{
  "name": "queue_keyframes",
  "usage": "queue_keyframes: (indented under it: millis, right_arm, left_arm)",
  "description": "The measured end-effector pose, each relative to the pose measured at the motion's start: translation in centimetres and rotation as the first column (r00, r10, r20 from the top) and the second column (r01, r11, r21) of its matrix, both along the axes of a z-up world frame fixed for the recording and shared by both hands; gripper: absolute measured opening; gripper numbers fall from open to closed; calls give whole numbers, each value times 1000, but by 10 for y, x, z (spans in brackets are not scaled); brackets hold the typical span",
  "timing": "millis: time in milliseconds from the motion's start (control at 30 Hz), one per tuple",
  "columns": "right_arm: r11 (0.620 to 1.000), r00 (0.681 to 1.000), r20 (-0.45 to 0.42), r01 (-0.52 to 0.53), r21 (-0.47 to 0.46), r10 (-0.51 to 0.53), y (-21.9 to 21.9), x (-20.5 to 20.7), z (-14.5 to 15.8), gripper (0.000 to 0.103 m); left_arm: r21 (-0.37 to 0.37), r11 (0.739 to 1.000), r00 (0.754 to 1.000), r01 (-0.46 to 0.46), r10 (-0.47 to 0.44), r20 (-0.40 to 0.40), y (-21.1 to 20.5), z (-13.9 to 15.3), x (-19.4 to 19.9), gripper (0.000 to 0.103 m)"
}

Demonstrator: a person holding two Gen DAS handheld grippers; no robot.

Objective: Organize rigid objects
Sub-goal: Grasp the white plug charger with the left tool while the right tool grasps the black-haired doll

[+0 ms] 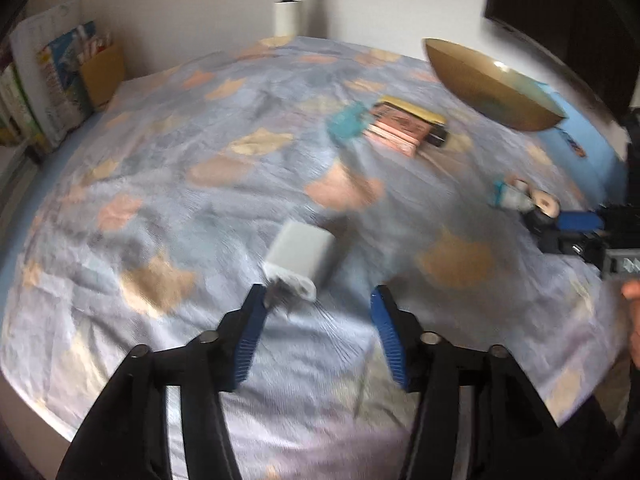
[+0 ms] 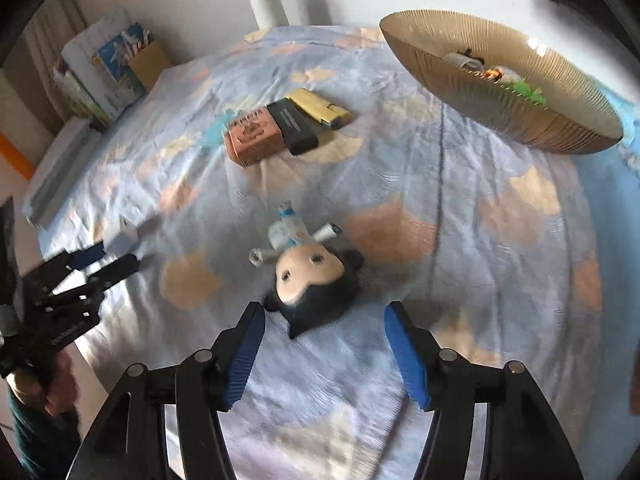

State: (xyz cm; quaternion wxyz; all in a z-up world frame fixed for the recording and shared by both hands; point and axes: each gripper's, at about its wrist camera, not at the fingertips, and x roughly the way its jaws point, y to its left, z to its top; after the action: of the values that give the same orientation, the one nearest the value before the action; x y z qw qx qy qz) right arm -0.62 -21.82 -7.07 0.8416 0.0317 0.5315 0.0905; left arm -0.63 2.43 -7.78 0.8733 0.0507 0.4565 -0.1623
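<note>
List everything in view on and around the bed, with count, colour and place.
bedsheet: one, pale blue with peach patches, under everything
white block: one, ahead of left gripper
doll: one, dark-haired, lying ahead of right gripper
small boxes: three, orange, black, yellow, side by side mid-bed
bowl: one, ribbed tan, far right, small items inside
books: a stack, far left by wall
left gripper: black, blue pads, open
right gripper: black, blue pads, open
</note>
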Motion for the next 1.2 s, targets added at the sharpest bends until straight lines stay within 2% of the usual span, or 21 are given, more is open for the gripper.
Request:
queue_keyframes:
  millis: [33, 67, 100, 200, 300, 400, 467, 500, 567, 700, 733, 767, 833, 900, 1000, 1033, 1067, 1133, 1200]
  right_arm:
    - [1000, 1000, 0, -3, -9, 3, -1, -1, 0, 61]
    - [1000, 1000, -3, -4, -10, 4, -3, -1, 0, 61]
    - [1000, 1000, -5, -4, -5, 4, -4, 0, 0, 61]
    - [1000, 1000, -3, -1, -13, 1, -1, 5, -1, 61]
    - [999, 1000, 5, -7, -32, 7, 7, 10, 0, 61]
    - [999, 1000, 29, -2, -53, 4, 12, 13, 3, 61]
    - [998, 999, 43, -2, -62, 5, 14, 17, 5, 61]
    - [998, 999, 42, -2, -61, 4, 14, 18, 4, 61]
    - [998, 999, 35, 2, -61, 0, 15, 21, 0, 61]
    - [997, 999, 36, -8, -71, 10, 21, 20, -5, 61]
    - [997, 999, 40, -8, -78, 11, 23, 19, -5, 50]
    - [996, 999, 52, 4, -90, 1, 25, 18, -4, 47]
    - [996, 998, 61, 15, -89, -10, 27, 15, -3, 47]
    - [998, 997, 74, -7, -68, 12, 31, 8, -2, 47]
    - [995, 997, 72, -32, -98, 39, 38, 3, -5, 47]
    - [994, 996, 73, -34, -107, 42, 40, 2, -6, 47]
    - [994, 997, 70, -32, -104, 40, 39, 3, -6, 48]
    - [997, 998, 60, -31, -72, 36, 36, 6, -6, 57]
    - [999, 998, 52, -24, -36, 26, 31, 9, -5, 57]
  left_arm:
    - [-50, 998, 999, 34, -35, -26, 2, 0, -1, 76]
    - [-74, 996, 998, 46, -49, -38, 3, 1, -2, 81]
    - [-88, 995, 997, 50, -54, -46, 3, 2, -1, 81]
    - [-50, 998, 999, -26, 25, -23, 7, 2, 3, 79]
    - [-97, 991, 996, -88, 85, -34, 19, 2, 9, 79]
    - [-104, 986, 992, -129, 128, -21, 22, 4, 11, 74]
    - [-98, 986, 991, -131, 130, -16, 18, 3, 12, 61]
    - [-85, 987, 991, -134, 134, -5, 14, 3, 12, 60]
    - [-70, 990, 993, -120, 120, 7, 8, 3, 10, 52]
    - [-70, 993, 996, -90, 91, 18, -3, 3, 10, 44]
    - [-74, 993, 995, -92, 94, 18, -4, 3, 11, 32]
    - [-90, 991, 995, -98, 99, 12, -3, 3, 12, 27]
    - [-128, 985, 993, -116, 116, -6, 1, 3, 12, 27]
    - [-135, 984, 993, -114, 115, -5, 1, 2, 11, 27]
    - [-119, 988, 995, -100, 102, 9, -3, 1, 9, 32]
    - [-127, 988, 996, -90, 91, 5, -4, 2, 9, 39]
    - [-126, 988, 996, -88, 89, 4, -5, 2, 9, 40]
    - [-103, 991, 996, -90, 91, 10, -8, 2, 11, 40]
    - [-71, 993, 996, -89, 91, 16, -14, 2, 14, 40]
